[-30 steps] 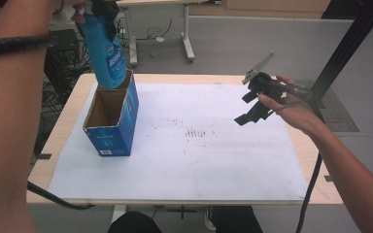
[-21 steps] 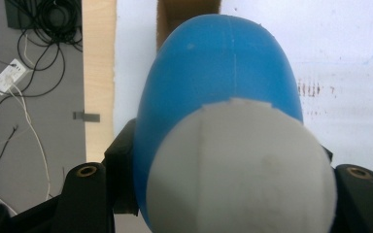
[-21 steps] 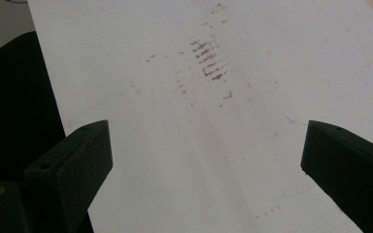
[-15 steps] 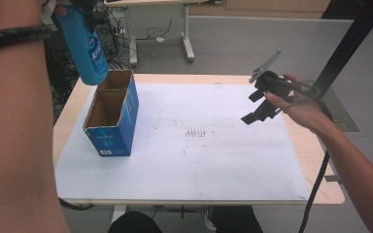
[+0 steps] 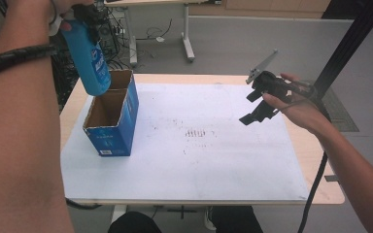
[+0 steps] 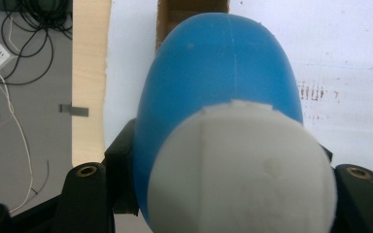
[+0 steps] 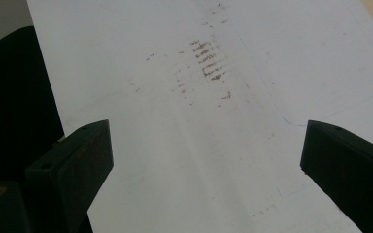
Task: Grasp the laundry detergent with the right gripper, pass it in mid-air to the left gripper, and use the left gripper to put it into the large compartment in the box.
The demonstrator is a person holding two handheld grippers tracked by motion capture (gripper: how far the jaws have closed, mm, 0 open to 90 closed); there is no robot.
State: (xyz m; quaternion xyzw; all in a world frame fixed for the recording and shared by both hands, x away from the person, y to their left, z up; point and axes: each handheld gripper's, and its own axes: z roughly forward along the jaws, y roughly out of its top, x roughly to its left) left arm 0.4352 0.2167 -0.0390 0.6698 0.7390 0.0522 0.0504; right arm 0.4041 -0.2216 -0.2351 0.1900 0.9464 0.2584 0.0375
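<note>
My left gripper [image 5: 88, 17] is clamped on the neck end of a blue bottle [image 5: 88, 60] with a white cap [image 6: 240, 170], and I hold it in the air above the open blue cardboard box [image 5: 111, 116], its base hanging just over the box's far end near the left edge of the table [image 5: 320, 189]. My right gripper [image 5: 255, 104] hovers empty over the right side of the white sheet [image 5: 199, 160], its jaws spread wide, well apart from the bottle and the box, with faint brown marks [image 7: 209, 60] on the sheet beneath it.
</note>
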